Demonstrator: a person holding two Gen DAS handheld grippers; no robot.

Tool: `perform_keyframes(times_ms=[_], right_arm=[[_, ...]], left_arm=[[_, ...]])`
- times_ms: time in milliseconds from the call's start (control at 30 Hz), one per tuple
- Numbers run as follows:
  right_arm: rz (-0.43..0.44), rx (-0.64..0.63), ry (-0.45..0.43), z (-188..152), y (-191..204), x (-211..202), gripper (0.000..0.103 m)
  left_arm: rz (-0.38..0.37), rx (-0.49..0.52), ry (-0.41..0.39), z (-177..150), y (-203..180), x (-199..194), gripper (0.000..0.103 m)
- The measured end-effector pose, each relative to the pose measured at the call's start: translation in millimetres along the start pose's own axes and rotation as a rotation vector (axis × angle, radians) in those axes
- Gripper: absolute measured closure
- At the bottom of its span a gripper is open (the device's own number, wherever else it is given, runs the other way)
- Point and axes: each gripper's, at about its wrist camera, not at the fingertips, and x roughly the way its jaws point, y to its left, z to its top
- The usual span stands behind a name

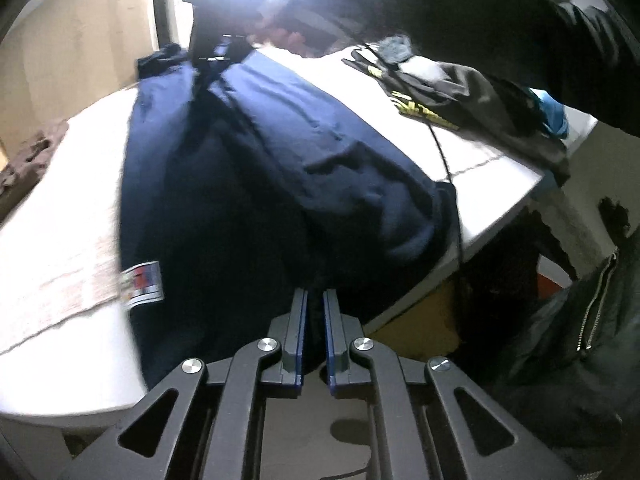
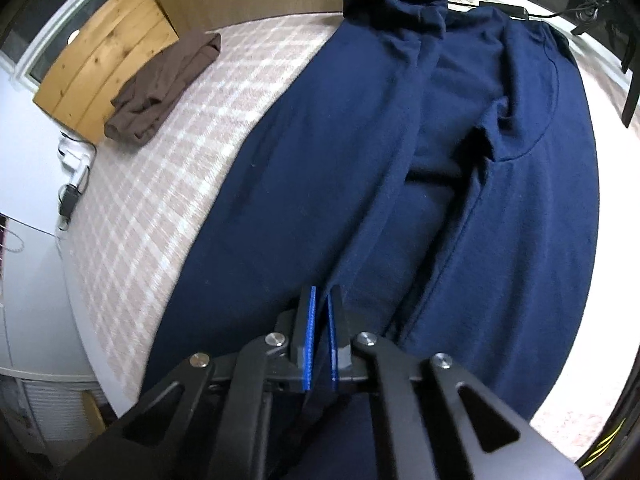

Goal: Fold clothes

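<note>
Pinching navy garment [image 1: 280, 168] hem, left tongs [image 1: 315, 300], right tongs [image 2: 321, 300] likewise, brown cloth [image 2: 160, 84] right-view only

Garment [image 2: 400, 180] lay spread across the table [image 2: 160, 184], folded cloth [image 2: 160, 92] at its far left, clothes pile [image 1: 460, 92] right.

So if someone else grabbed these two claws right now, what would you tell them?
Left claw: shut on the navy garment, near the table's front edge.
Right claw: shut on the same garment's fabric at its far end.
The garment lies stretched lengthwise on the checked tablecloth, sleeves already turned inward.
A brown garment sits folded in the corner.
Left to do: fold the navy one across its length, then set it aside.
</note>
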Motion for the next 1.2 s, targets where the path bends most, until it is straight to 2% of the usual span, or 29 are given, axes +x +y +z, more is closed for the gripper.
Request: perform_keyframes(times_ms=[133,267,333,433,533,567,633,700,800,833,900,967,1033,1067,1100,1200], right_arm=[[0.033,0.002,-0.035,2.4,9.2,-8.7,0.099],[0.090,0.001,-0.097,5.8,19.3,-29.6,0.099],[0.128,-0.006,-0.144,4.5,20.5,-48.2,0.100],[0.054,-0.016,-0.164,2.7,15.4,-49.2,0.100],[-0.007,-0.004,-0.122,-2.5,5.3,-28.6,0.100],[-0.029,-0.010,-0.114,-3.6,4.9,-22.6,0.100],[-0.053,-0.024,-0.095,-6.5,4.5,-13.3,0.100],[-0.053,-0.029,-0.076,-7.4,7.0,-6.6,0.099],[-0.070,-0.049,-0.053,-8.9,12.3,-0.8,0.098],[-0.076,-0.057,-0.038,-8.6,14.3,0.7,0.097],[-0.102,-0.068,-0.012,-8.2,17.5,1.6,0.095],[-0.160,-0.076,-0.027,-10.7,21.4,-10.7,0.092],[-0.211,-0.093,-0.077,-15.5,28.3,-30.1,0.081],[-0.206,-0.103,-0.117,-18.4,34.5,-43.1,0.075],[-0.180,-0.117,-0.141,-21.7,41.8,-52.3,0.074],[-0.117,-0.207,-0.133,-23.8,80.4,-45.9,0.075]], left_arm=[[0.033,-0.047,-0.020,0.2,15.3,-15.4,0.096],[0.060,-0.037,-0.056,8.2,16.6,-39.0,0.096],[0.031,-0.030,-0.077,10.2,10.3,-42.4,0.096],[0.002,0.010,-0.042,5.4,-4.2,-17.5,0.096],[0.005,0.059,0.024,-1.4,-14.5,14.9,0.096],[0.020,0.070,0.040,-2.8,-15.7,22.2,0.093],[0.024,0.064,0.040,-2.2,-13.6,24.6,0.090],[0.029,0.046,0.061,-1.1,-8.0,23.3,0.083],[0.039,0.015,0.068,-2.4,-0.6,7.2,0.076],[0.045,0.000,0.062,-3.6,2.3,-1.4,0.069],[0.083,-0.045,0.035,-7.9,10.9,-20.1,0.064],[0.140,-0.125,0.021,-11.5,26.9,-31.2,0.062],[0.174,-0.218,0.013,-13.9,45.4,-33.8,0.062],[0.196,-0.237,0.022,-14.1,50.8,-29.5,0.062],[0.218,-0.236,0.037,-13.7,53.7,-22.9,0.062],[0.269,-0.220,0.076,-11.1,58.1,-5.3,0.063]])
